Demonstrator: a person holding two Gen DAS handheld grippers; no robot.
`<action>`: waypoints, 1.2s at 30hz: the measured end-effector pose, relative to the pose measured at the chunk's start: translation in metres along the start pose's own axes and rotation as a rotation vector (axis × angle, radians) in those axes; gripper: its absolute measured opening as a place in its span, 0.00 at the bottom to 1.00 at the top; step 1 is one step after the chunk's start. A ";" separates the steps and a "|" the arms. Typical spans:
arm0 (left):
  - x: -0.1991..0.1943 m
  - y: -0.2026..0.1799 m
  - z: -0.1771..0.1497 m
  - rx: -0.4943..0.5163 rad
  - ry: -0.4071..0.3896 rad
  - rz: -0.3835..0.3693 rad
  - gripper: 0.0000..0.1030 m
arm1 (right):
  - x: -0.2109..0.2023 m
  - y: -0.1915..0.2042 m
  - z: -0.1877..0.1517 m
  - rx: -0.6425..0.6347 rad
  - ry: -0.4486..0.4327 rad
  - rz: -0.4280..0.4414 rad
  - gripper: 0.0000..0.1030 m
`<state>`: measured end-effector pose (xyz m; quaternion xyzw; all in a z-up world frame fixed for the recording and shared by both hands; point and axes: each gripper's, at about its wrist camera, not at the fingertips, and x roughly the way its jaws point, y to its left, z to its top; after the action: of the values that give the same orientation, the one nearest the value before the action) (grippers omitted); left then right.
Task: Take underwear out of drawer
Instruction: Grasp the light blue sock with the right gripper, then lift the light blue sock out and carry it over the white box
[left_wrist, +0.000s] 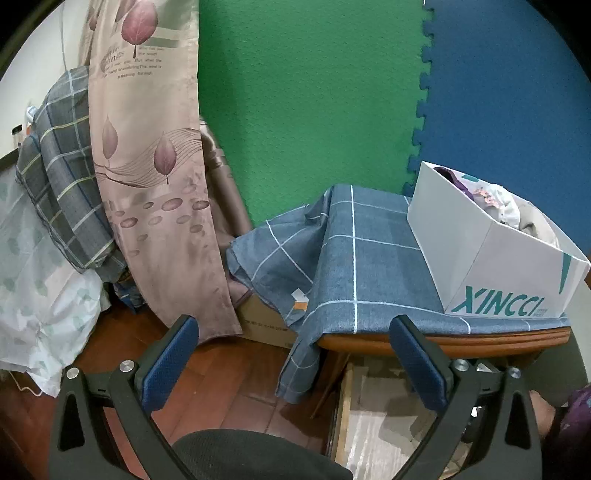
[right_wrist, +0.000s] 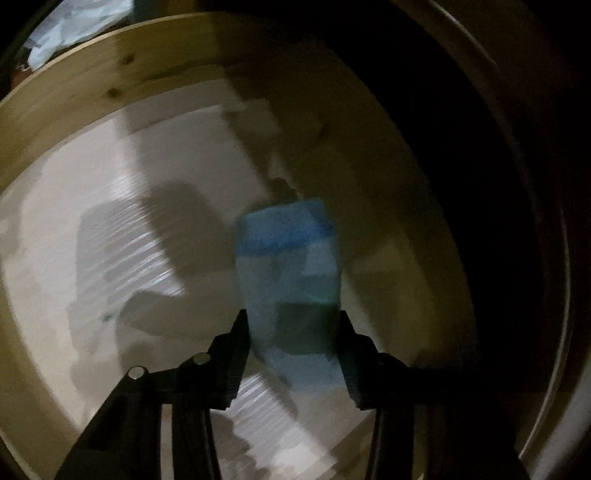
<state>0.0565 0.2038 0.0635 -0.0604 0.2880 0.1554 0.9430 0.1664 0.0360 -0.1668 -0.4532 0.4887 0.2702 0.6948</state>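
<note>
L gripper (left_wrist: 291, 354) jaws wide apart, R gripper (right_wrist: 293, 347) clamped on something

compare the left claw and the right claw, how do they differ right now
The left claw is wide open and holds nothing; the right claw is shut on blue underwear. The left hangs outside in a bright room, facing a table's edge; the right is down in the dim wooden drawer. Both have two dark fingers.

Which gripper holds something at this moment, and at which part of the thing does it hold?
The right gripper holds the folded blue underwear by its near end, inside the drawer. The left gripper is open and holds nothing.
</note>
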 end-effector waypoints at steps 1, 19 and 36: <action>0.000 0.000 0.000 0.002 0.000 0.000 0.99 | -0.004 0.001 0.001 -0.002 0.013 0.041 0.42; -0.004 -0.008 0.000 0.037 -0.021 0.020 0.99 | -0.101 -0.043 -0.072 0.282 -0.011 0.395 0.39; -0.006 -0.017 -0.001 0.069 -0.022 0.027 0.99 | -0.179 -0.072 -0.135 0.649 -0.307 0.533 0.40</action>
<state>0.0569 0.1865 0.0659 -0.0221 0.2837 0.1589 0.9454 0.0994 -0.1047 0.0102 -0.0244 0.5391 0.3368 0.7716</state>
